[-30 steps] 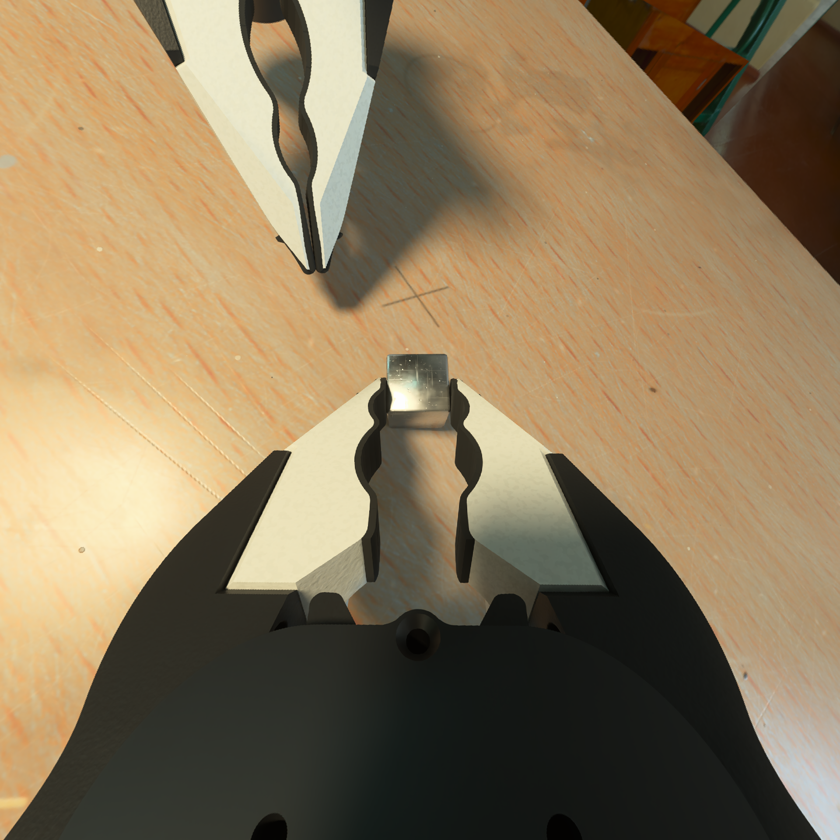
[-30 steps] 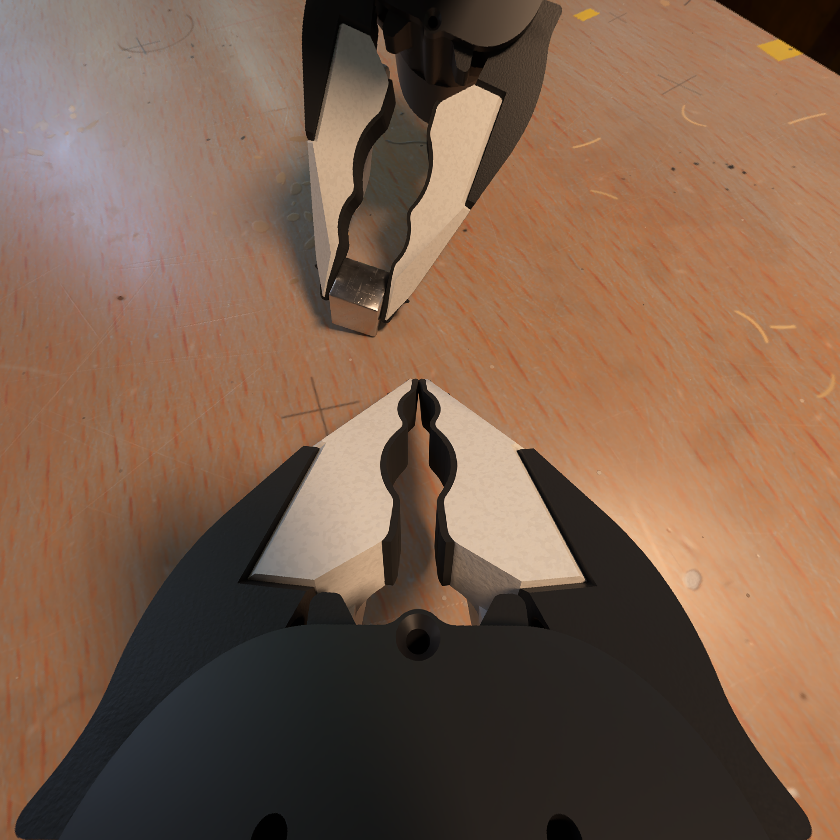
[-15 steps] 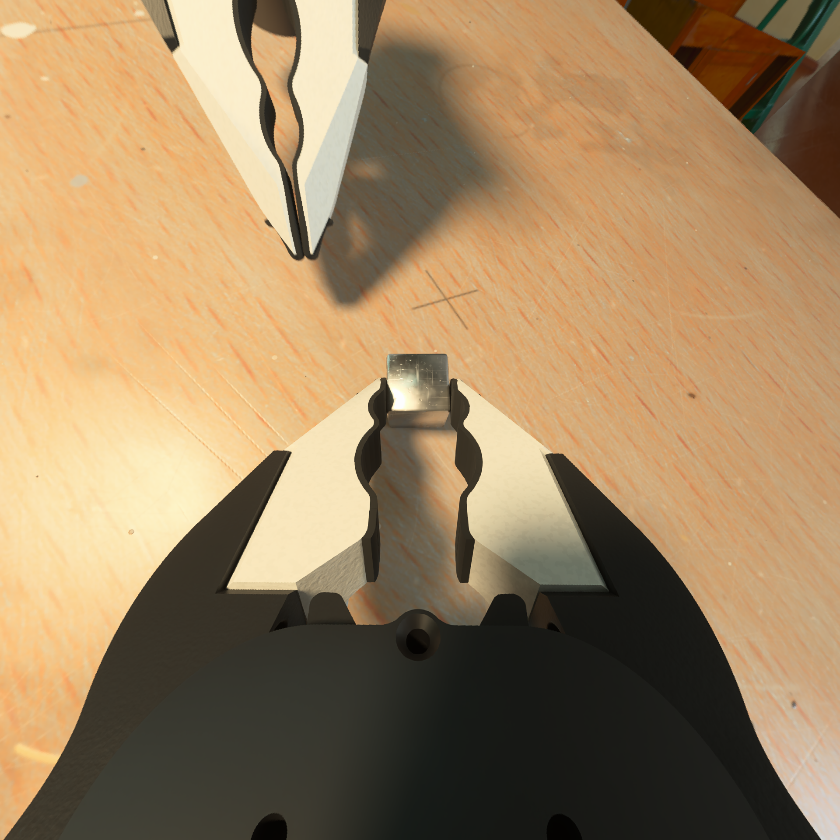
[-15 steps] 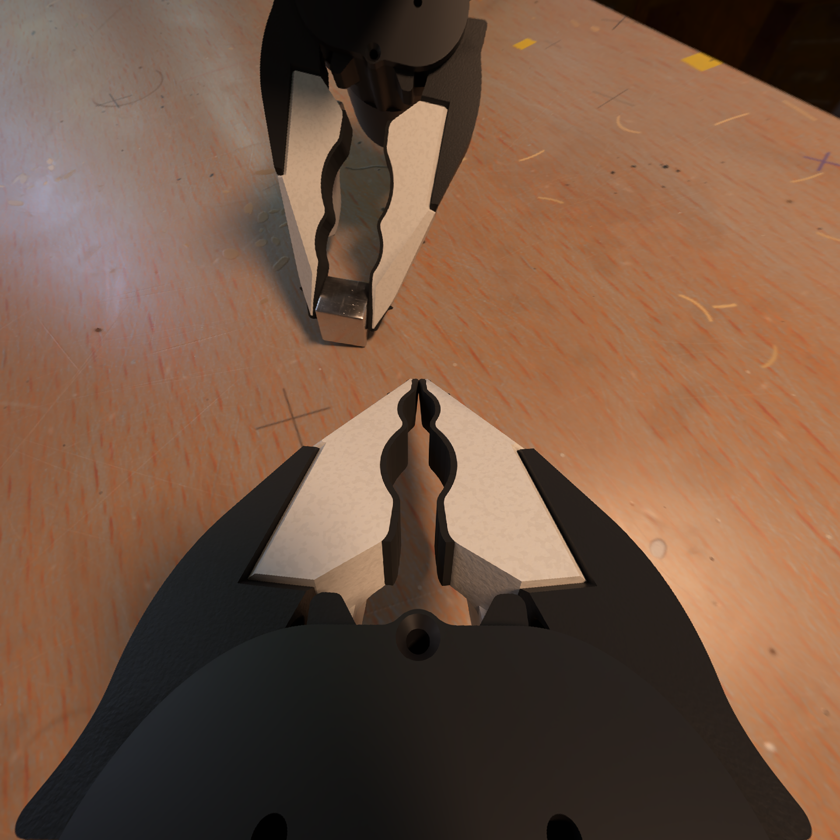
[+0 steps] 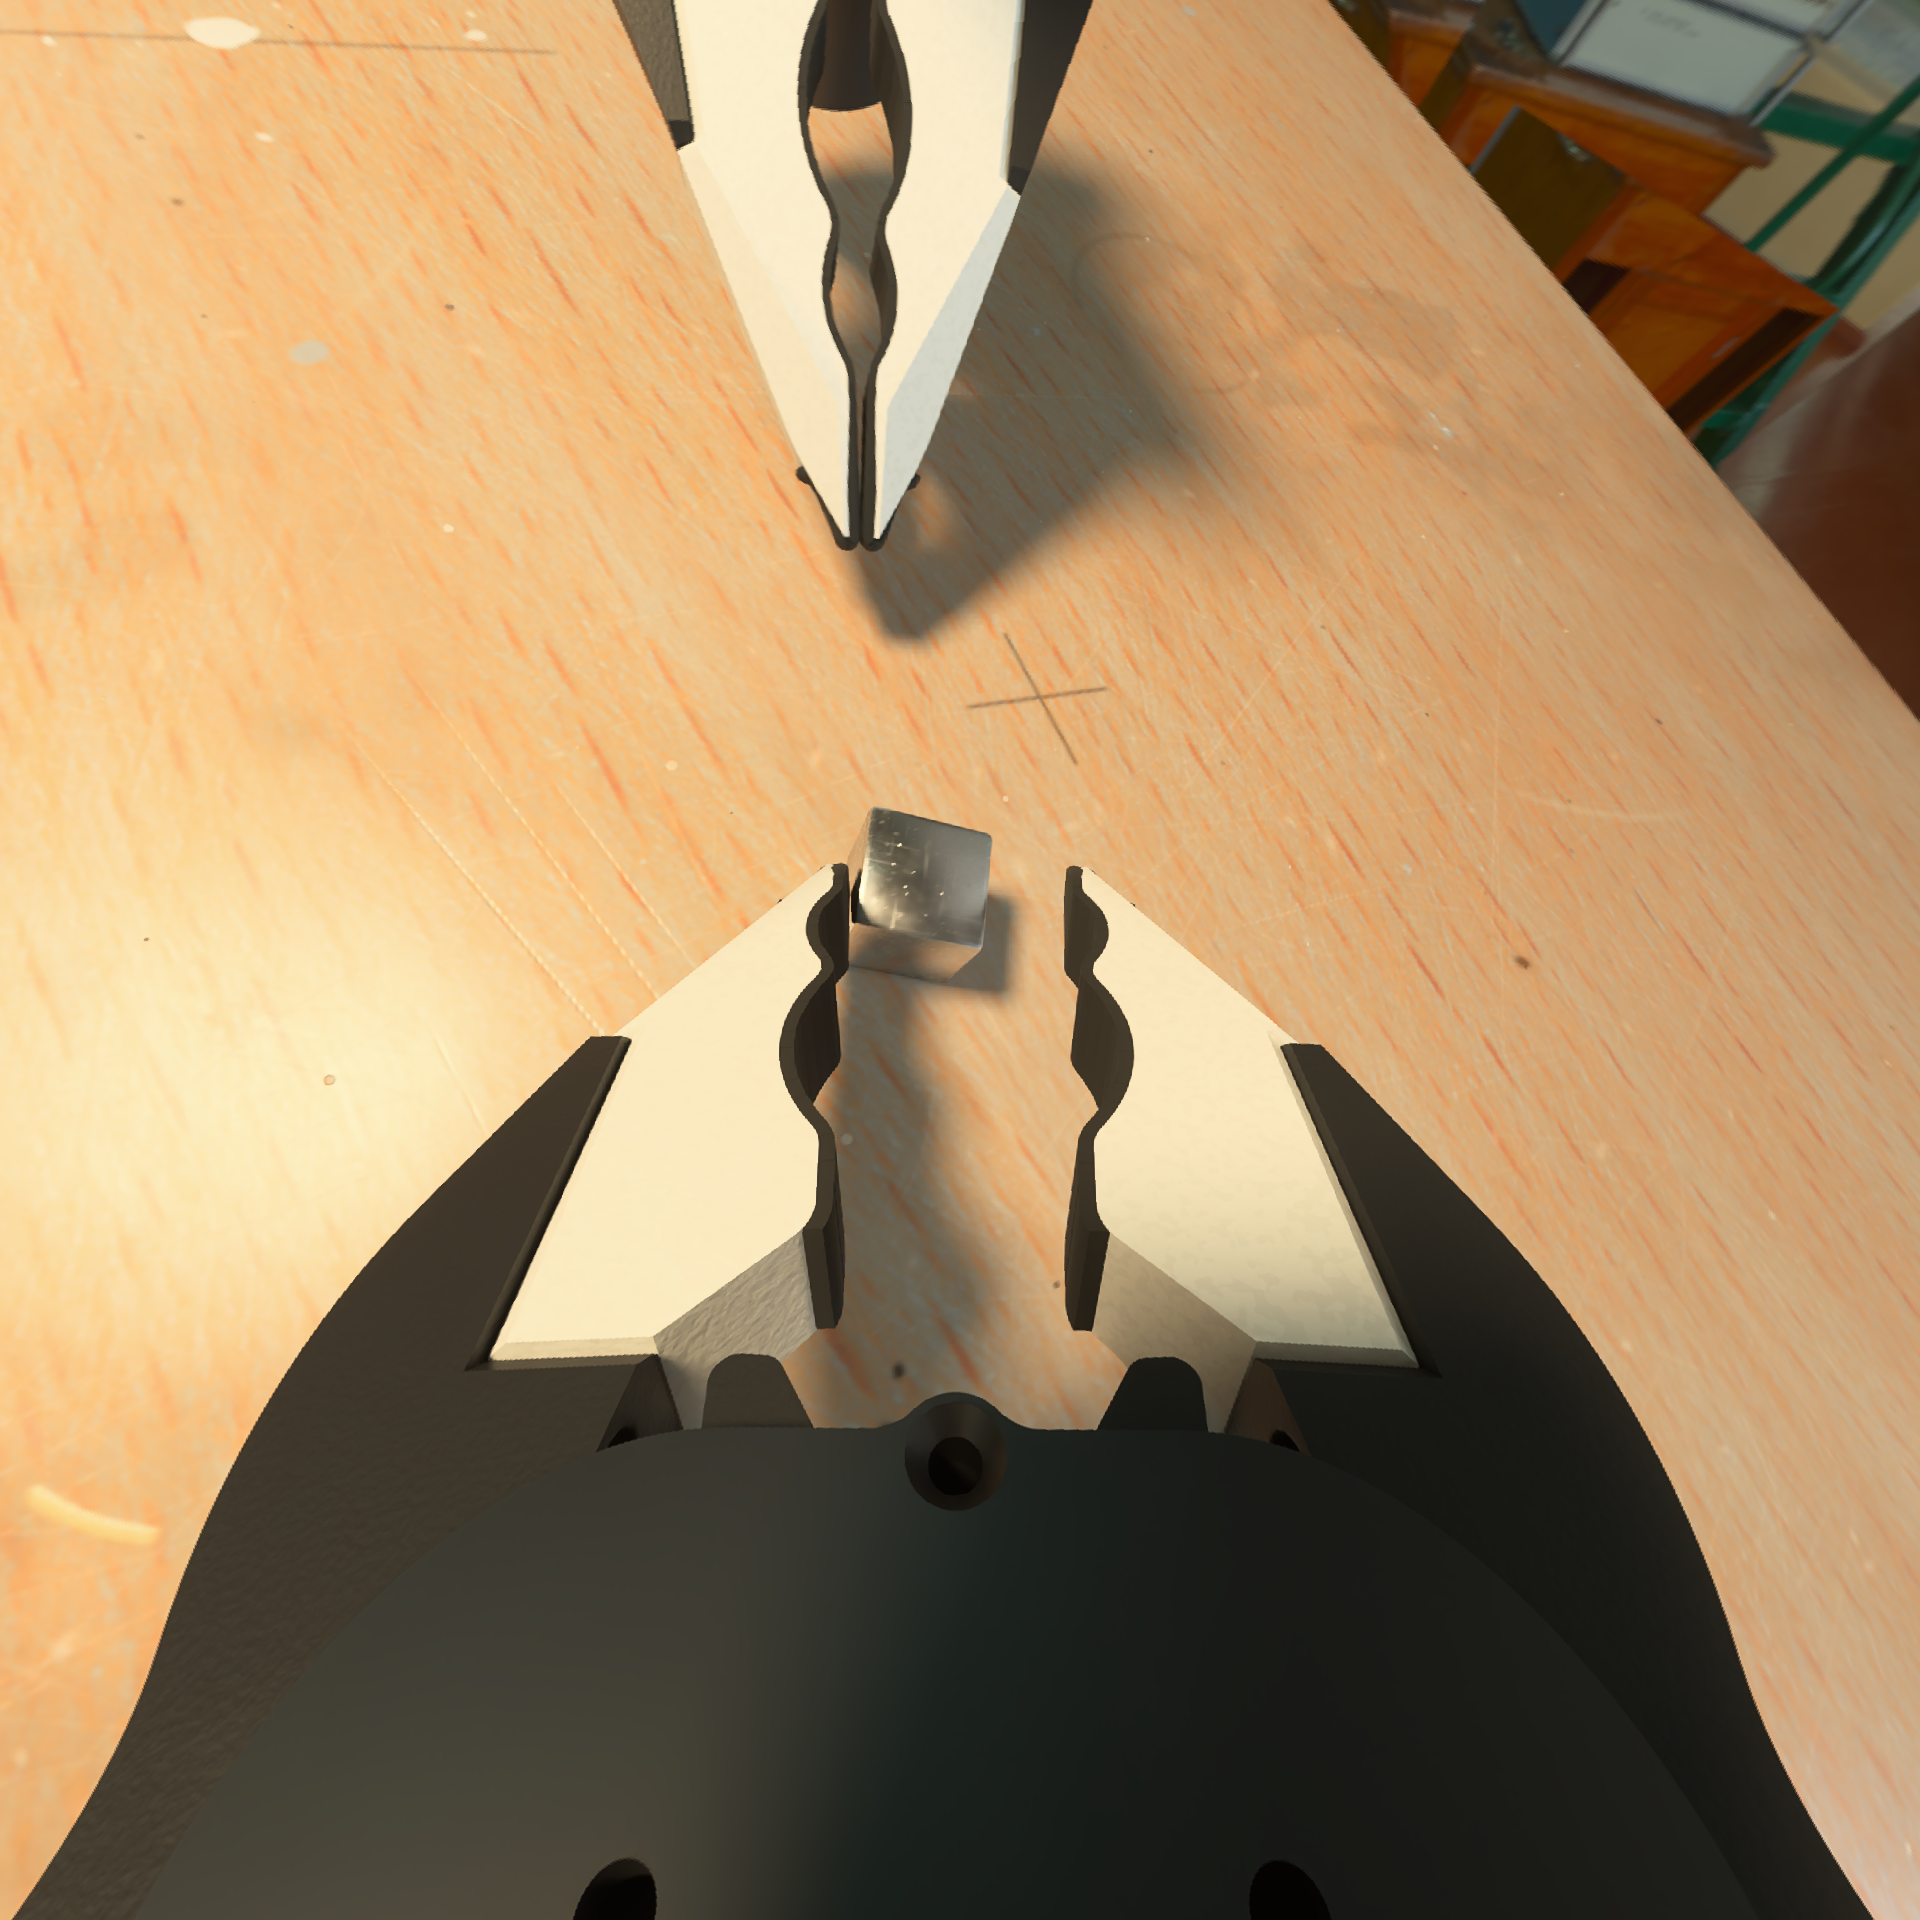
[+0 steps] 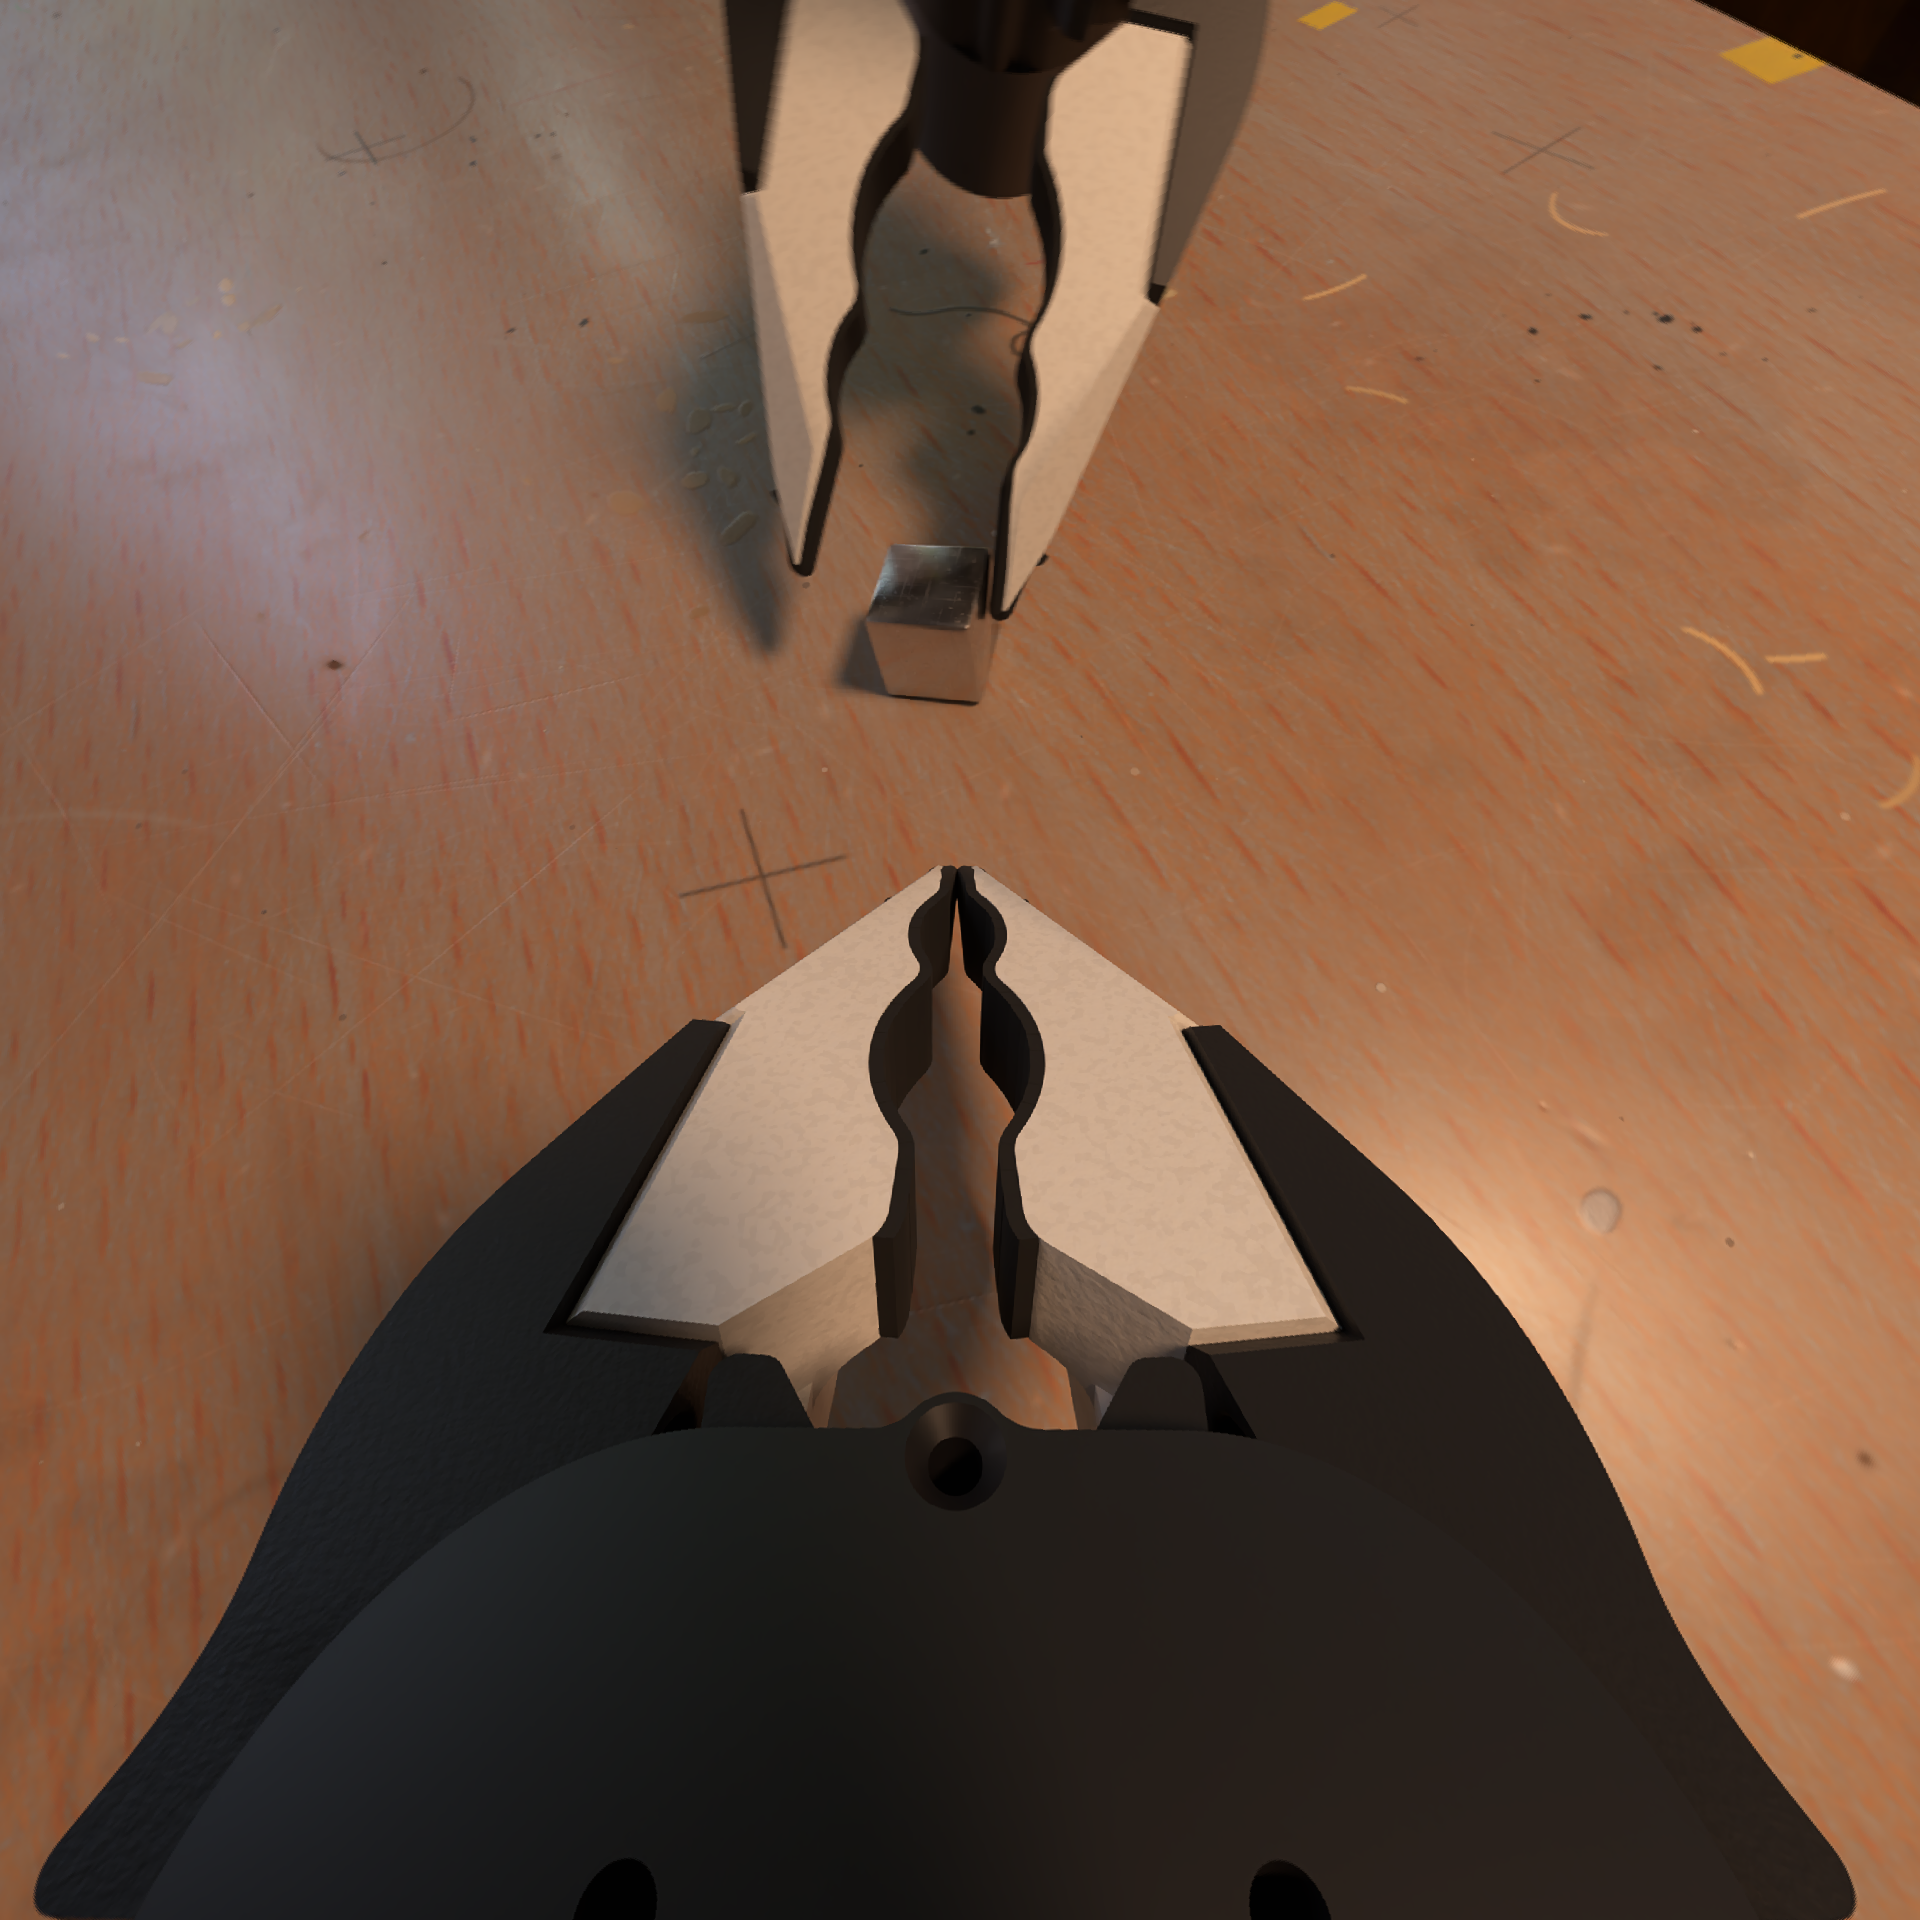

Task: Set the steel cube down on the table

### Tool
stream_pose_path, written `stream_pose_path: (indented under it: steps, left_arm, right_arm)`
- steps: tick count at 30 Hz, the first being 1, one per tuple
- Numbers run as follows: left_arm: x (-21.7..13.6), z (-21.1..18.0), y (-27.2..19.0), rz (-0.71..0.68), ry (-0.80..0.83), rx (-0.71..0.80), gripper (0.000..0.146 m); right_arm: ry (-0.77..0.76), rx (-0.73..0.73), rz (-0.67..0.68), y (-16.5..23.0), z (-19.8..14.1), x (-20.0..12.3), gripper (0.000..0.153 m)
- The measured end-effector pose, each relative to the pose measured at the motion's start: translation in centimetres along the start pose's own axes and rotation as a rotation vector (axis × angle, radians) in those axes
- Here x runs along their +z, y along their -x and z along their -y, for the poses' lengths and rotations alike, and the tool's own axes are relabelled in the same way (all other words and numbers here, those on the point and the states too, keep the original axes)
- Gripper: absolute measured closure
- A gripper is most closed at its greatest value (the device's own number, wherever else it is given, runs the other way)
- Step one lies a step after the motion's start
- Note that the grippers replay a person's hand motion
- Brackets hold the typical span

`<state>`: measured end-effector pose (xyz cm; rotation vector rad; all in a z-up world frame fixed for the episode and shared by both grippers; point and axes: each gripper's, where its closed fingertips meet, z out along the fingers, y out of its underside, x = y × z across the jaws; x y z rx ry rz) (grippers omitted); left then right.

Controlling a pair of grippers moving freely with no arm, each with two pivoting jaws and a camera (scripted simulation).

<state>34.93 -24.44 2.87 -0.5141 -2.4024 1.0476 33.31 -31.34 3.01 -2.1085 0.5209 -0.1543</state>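
Note:
The small shiny steel cube (image 5: pixel 921 907) rests on the wooden table (image 5: pixel 416 727), turned a little askew. My left gripper (image 5: pixel 956 883) is open around it: the cube lies against the left fingertip, with a gap to the right one. In the right wrist view the cube (image 6: pixel 928 621) sits on the table between the left gripper's (image 6: pixel 906 582) spread tips. My right gripper (image 6: pixel 956 873) is shut and empty, hovering above the table facing the cube. It also shows in the left wrist view (image 5: pixel 860 540), beyond the cube.
A pencilled cross (image 5: pixel 1039 698) is marked on the table between the two grippers. The table's right edge (image 5: pixel 1662 416) runs diagonally, with wooden furniture (image 5: pixel 1662 239) beyond it. Yellow tape pieces (image 6: pixel 1771 57) and shavings lie at the far side.
My left gripper has opened and let go of the cube, which now sits on the table, slightly rotated. The right gripper stays shut and has shifted relative to the left one.

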Motion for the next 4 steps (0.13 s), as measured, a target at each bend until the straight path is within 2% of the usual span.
stream_pose_path:
  steps: [4]
  left_arm:
    - [0.74, -0.30, -0.23, 0.108, 0.036, 0.008, 0.104]
  right_arm:
    - [-0.019, 0.032, 0.005, -0.12, 0.11, -0.26, 0.147]
